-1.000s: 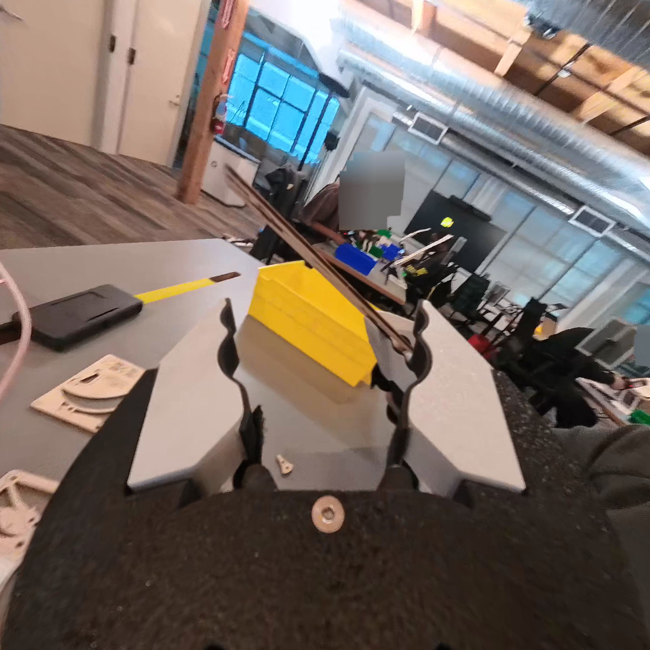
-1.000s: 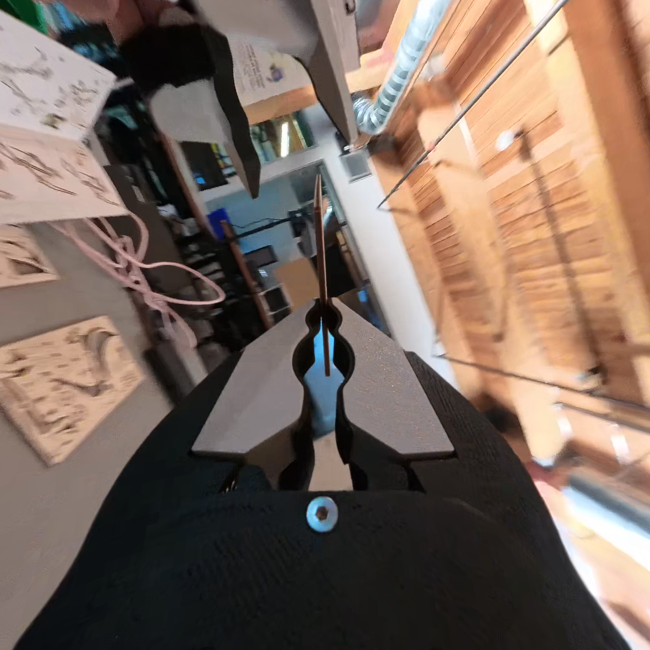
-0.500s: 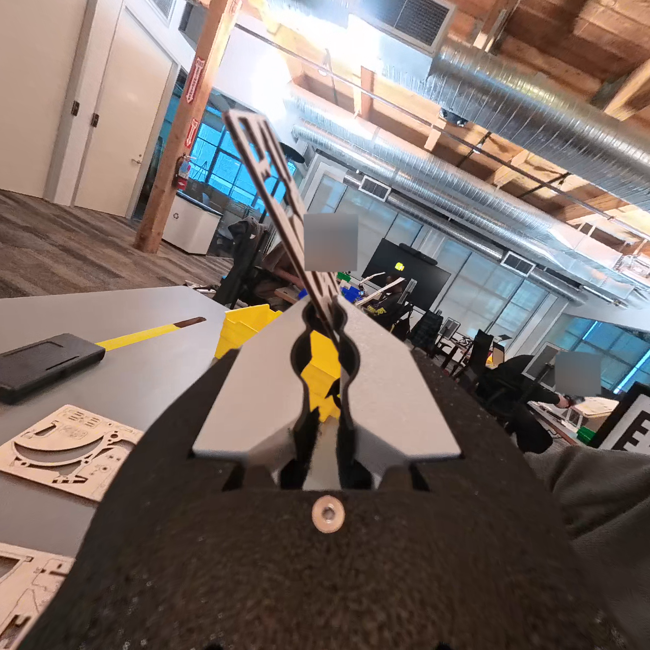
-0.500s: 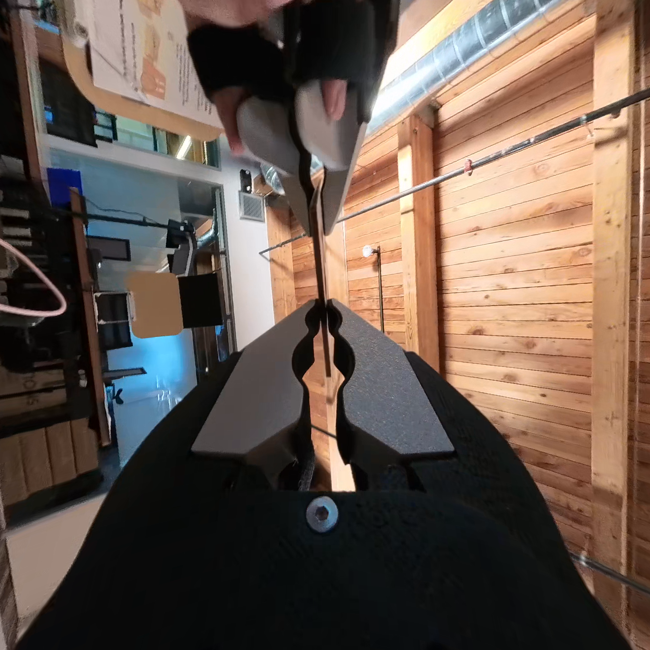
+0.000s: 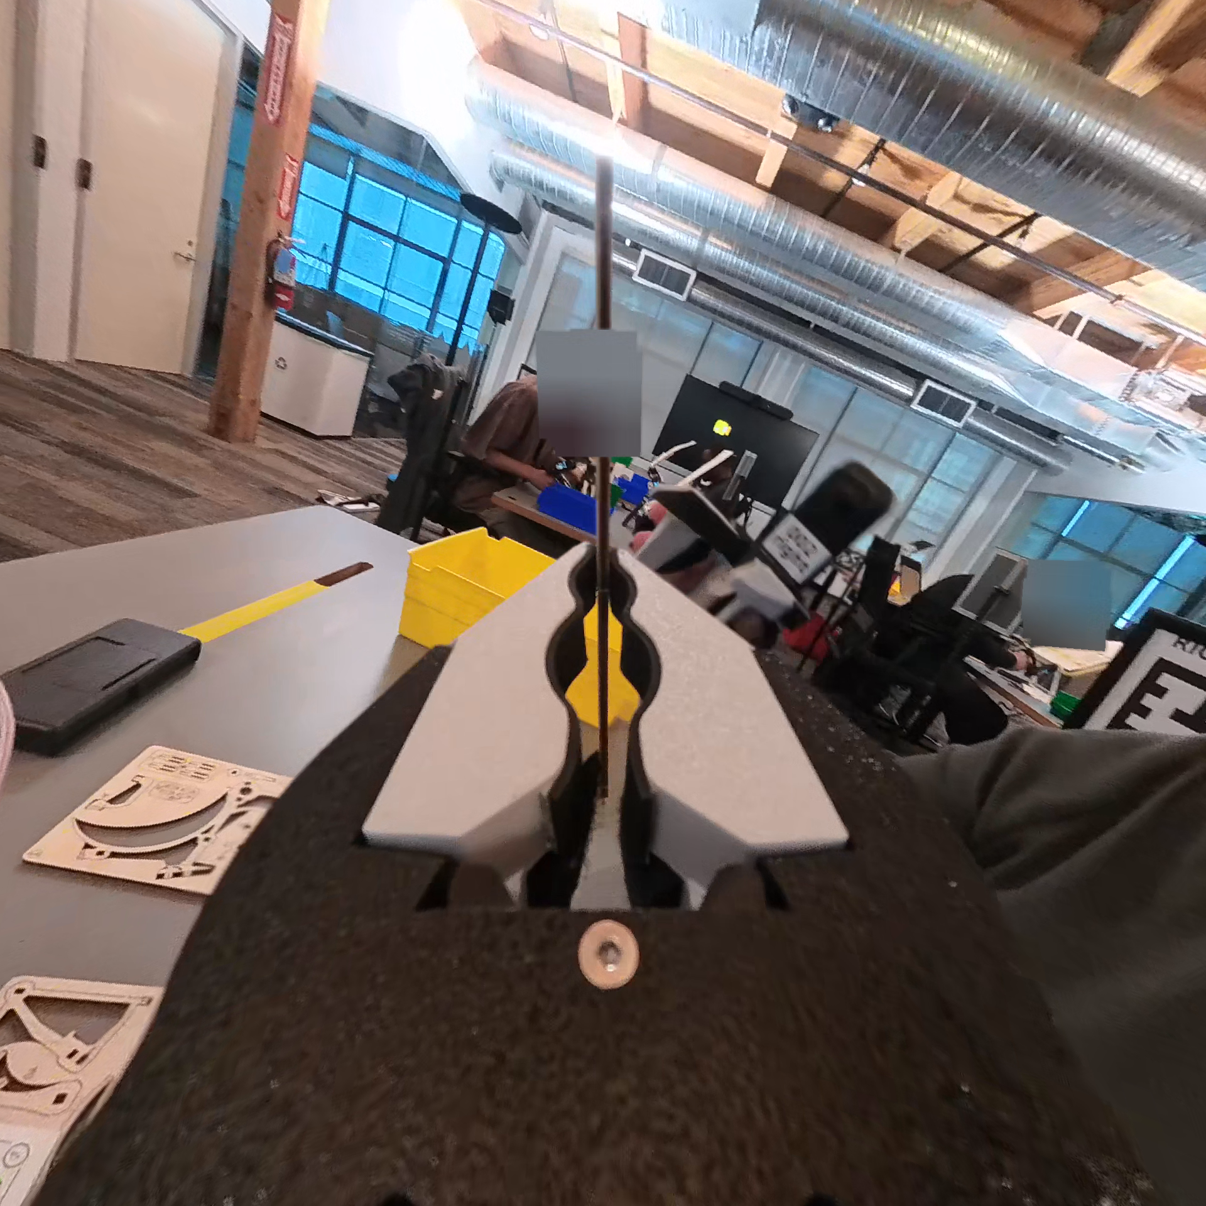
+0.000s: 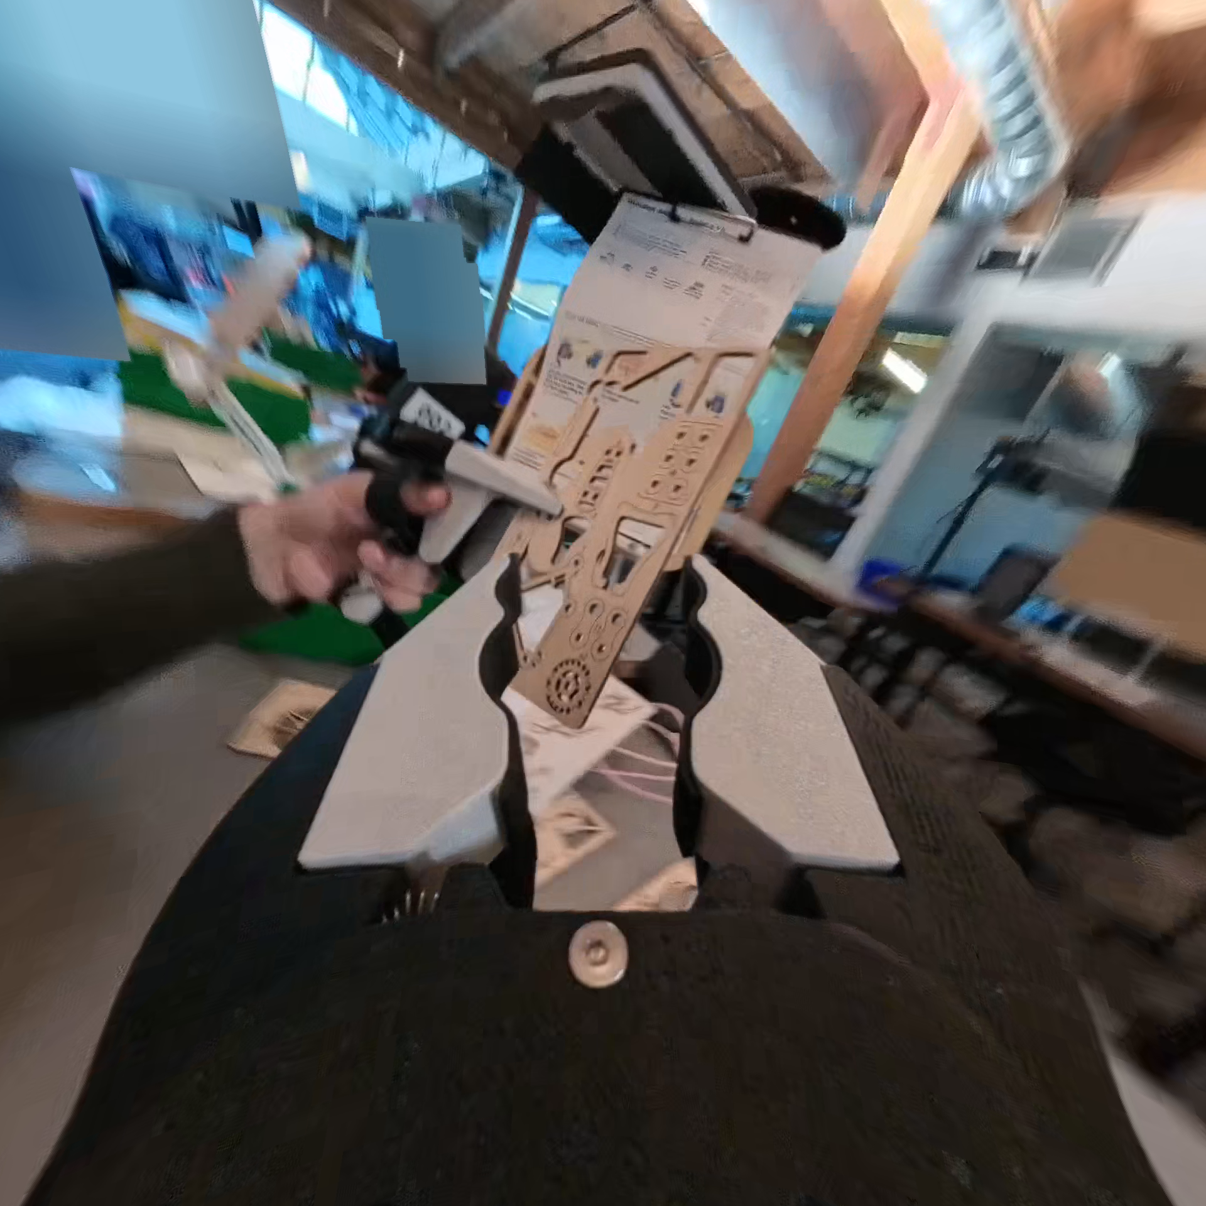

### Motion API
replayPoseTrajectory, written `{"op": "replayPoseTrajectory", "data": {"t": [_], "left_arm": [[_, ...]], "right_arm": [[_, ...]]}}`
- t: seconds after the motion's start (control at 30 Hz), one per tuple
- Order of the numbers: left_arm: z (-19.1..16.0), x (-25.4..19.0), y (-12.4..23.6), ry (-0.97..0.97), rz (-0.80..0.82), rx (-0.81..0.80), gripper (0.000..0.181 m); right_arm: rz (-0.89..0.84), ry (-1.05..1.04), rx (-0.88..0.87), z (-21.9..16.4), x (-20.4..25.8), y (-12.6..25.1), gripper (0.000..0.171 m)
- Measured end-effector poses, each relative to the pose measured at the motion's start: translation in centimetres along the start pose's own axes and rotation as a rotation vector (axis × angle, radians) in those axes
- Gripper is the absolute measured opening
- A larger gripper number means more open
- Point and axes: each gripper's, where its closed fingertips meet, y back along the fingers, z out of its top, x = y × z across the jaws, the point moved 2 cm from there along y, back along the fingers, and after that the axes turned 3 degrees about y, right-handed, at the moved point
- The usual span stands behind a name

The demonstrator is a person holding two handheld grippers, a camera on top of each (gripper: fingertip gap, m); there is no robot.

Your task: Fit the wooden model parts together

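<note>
My left gripper [image 5: 603, 571] is shut on a thin laser-cut wooden sheet [image 5: 604, 261], which stands upright and edge-on in the left wrist view. In the right wrist view the same sheet [image 6: 659, 470] faces me flat, tilted, with several holes and cut-out parts. The left gripper [image 6: 555, 509], held by a hand, clamps its left edge there. My right gripper [image 6: 603, 577] is open and empty, its jaws standing wide on either side of the sheet's lower end without touching it. The right gripper's grey fingers [image 5: 695, 512] show blurred beyond the left one.
On the grey table [image 5: 274, 692] lie a yellow bin [image 5: 470, 587], a black flat device [image 5: 91, 672], a yellow tape strip [image 5: 261, 607] and two more wooden part sheets [image 5: 156, 816] [image 5: 52, 1057]. An instruction page on a clipboard [image 6: 692, 280] stands behind the held sheet. My right fingertips sit around 8 cm from my left ones.
My left gripper closed on the sheet and turned it edge-on. My right gripper, shut on the sheet before, has let go, opened and swung round to face it flat.
</note>
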Motion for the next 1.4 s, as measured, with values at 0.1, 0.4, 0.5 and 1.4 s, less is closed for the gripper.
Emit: {"op": "replayPoseTrajectory", "data": {"t": [0.1,0.4,0.5,1.4], "left_arm": [[-0.5,-0.7,-0.3,0.007,-0.044,0.038,0.0],[-1.8,-1.7,-1.0,0.013,-0.108,0.109,0.0],[-1.9,-2.0,-1.1,0.009,-0.125,0.12,0.0],[-0.2,-0.7,-0.4,0.001,0.005,0.003,0.022]], "right_arm": [[0.057,-0.249,0.021,-0.5,-0.6,0.0,0.039],[0.195,-0.39,0.119,-2.2,0.9,-0.7,0.017],[0.233,-0.449,0.12,-2.4,1.0,-0.6,0.017],[0.304,-0.736,0.024,-2.6,0.2,-0.5,0.0]]}}
